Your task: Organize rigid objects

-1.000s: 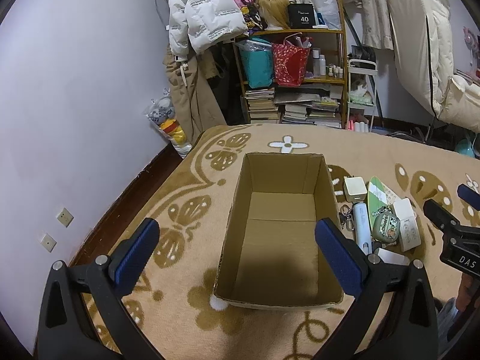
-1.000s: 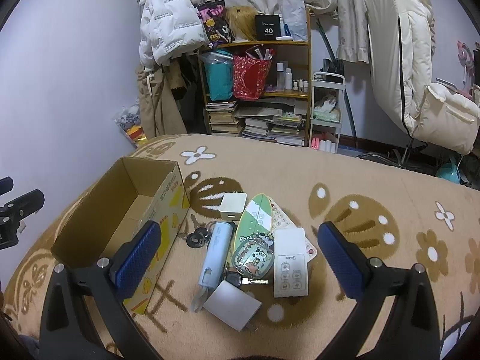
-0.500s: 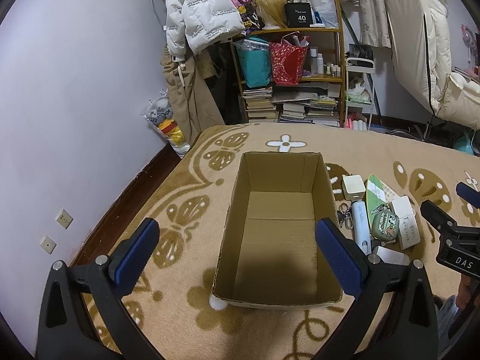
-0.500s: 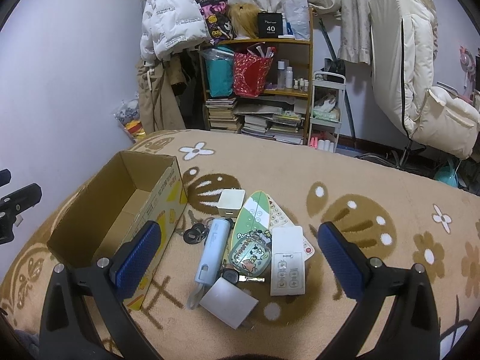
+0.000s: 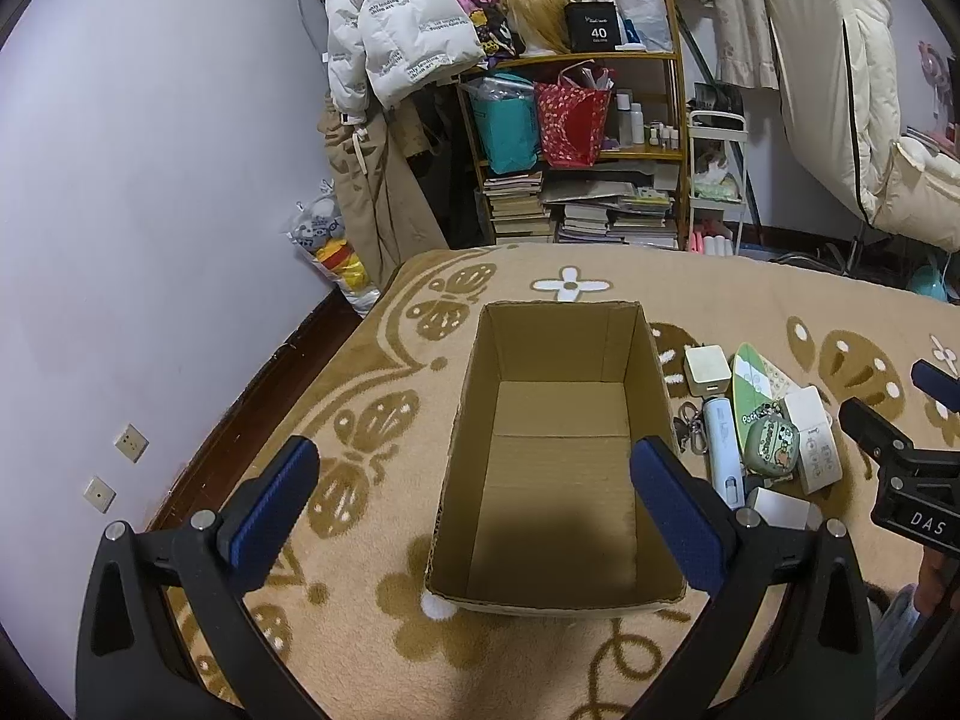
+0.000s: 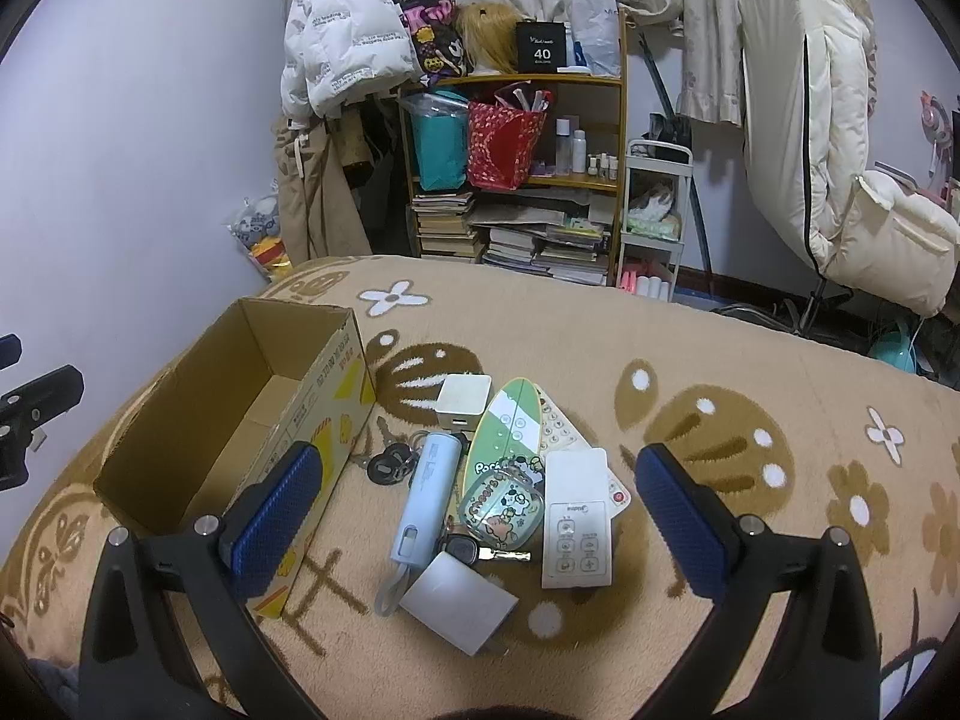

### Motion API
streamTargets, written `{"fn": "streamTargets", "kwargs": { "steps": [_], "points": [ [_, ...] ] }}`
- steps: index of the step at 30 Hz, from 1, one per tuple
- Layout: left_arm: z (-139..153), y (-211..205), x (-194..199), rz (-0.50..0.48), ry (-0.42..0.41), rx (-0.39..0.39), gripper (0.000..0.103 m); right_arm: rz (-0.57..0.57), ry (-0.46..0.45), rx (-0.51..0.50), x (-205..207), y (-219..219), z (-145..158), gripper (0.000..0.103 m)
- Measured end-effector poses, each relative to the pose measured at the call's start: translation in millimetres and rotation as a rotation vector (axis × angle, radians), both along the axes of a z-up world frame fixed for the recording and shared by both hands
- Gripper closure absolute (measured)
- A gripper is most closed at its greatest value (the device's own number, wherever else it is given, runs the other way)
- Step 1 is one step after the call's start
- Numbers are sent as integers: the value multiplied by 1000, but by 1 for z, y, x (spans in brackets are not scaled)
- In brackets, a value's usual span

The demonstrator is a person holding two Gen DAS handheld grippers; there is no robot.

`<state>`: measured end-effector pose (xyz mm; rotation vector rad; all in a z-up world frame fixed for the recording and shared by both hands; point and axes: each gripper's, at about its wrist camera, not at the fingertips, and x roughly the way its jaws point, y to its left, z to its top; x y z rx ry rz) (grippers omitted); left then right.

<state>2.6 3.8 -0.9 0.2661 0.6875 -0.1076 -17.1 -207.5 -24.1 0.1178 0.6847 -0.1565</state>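
Observation:
An empty cardboard box lies open on the patterned blanket. Right of it is a pile of small items: a white cube charger, a pale blue power bank, a green surfboard-shaped remote, a round cartoon case, a white remote, keys and a grey card. My left gripper hangs open above the box's near end. My right gripper hangs open above the pile, touching nothing.
The blanket covers a bed that ends at the purple wall on the left. Beyond the far edge stand a cluttered bookshelf, hanging coats and a cream padded chair.
Both grippers have drifted slightly back and up, so box and pile sit a little lower and closer in view. Neither gripper has opened, shut or touched anything.

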Motion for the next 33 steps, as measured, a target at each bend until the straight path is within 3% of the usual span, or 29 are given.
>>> {"fn": "streamTargets", "kwargs": {
  "steps": [33],
  "points": [
    [-2, -3, 2, -18, 14, 25, 0, -1, 8, 1, 2, 0, 1, 0]
  ]
}}
